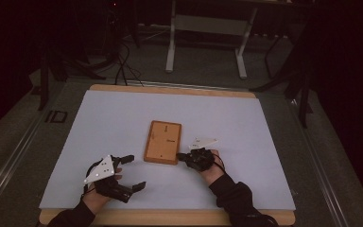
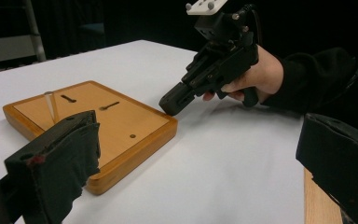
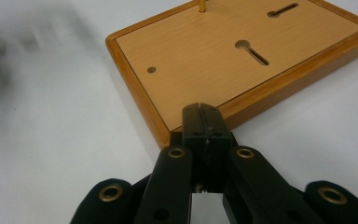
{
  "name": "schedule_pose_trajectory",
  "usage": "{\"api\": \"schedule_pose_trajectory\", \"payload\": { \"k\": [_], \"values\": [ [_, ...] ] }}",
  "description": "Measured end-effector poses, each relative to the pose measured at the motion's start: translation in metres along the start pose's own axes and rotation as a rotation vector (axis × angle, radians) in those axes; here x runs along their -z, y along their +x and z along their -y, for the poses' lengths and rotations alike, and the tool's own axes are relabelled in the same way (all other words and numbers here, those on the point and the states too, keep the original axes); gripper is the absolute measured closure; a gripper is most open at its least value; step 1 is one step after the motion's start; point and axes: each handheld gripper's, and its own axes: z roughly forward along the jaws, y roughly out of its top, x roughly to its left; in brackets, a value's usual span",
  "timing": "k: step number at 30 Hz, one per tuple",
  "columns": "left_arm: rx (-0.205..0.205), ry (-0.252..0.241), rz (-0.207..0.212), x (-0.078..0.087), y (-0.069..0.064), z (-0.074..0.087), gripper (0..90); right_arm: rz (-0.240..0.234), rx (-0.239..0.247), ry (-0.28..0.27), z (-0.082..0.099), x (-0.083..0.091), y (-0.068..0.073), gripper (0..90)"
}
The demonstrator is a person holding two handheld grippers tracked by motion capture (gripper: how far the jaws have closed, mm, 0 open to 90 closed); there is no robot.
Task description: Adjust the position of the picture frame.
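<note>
Wooden board (image 1: 162, 142) lies on the white table (image 1: 99, 137), right gripper (image 1: 181, 156) closed empty at its corner, left gripper (image 1: 131, 171) wide apart nearby.

The high view is looking forward and down over the whole white surface (image 1: 123, 123). Both gripper views are riding low, looking along their own jaws. The right one is sitting close against the wooden board (image 3: 223, 51); the left one is sharing that board (image 2: 98, 121), farther beyond its jaws.
</note>
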Motion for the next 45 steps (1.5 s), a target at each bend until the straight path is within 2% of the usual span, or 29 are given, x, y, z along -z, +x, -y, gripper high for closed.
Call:
{"api": "schedule_pose_trajectory", "payload": {
  "k": [7,12,19,25,28,32,37,45],
  "values": [
    [0.0,0.001,0.0,0.0,0.0,0.0,0.0,-0.024,0.015,0.003,-0.009,-0.013,0.006,90.0],
    [0.008,-0.005,-0.005,0.002,0.001,0.0,0.0,-0.018,0.026,0.003,-0.011,-0.01,0.004,90.0],
    [0.004,-0.003,-0.006,0.001,0.0,0.0,0.0,-0.015,0.03,-0.019,-0.026,-0.002,-0.009,90.0],
    [0.005,-0.001,-0.009,0.003,-0.001,0.0,0.0,0.021,0.009,-0.021,-0.042,-0.002,-0.025,90.0],
    [0.009,-0.002,-0.011,0.004,-0.001,0.001,0.0,0.042,0.022,-0.028,-0.052,-0.004,-0.034,90.0],
    [0.013,-0.001,-0.02,0.008,-0.001,0.002,0.0,0.048,0.052,-0.029,-0.065,-0.011,-0.045,90.0],
    [0.016,-0.005,-0.035,0.013,-0.003,0.004,0.0,0.045,0.064,-0.024,-0.08,-0.023,-0.055,90.0],
    [0.027,-0.008,-0.062,0.025,-0.007,0.007,0.0,0.026,0.096,-0.026,-0.096,-0.05,-0.062,90.0]
  ]
}}
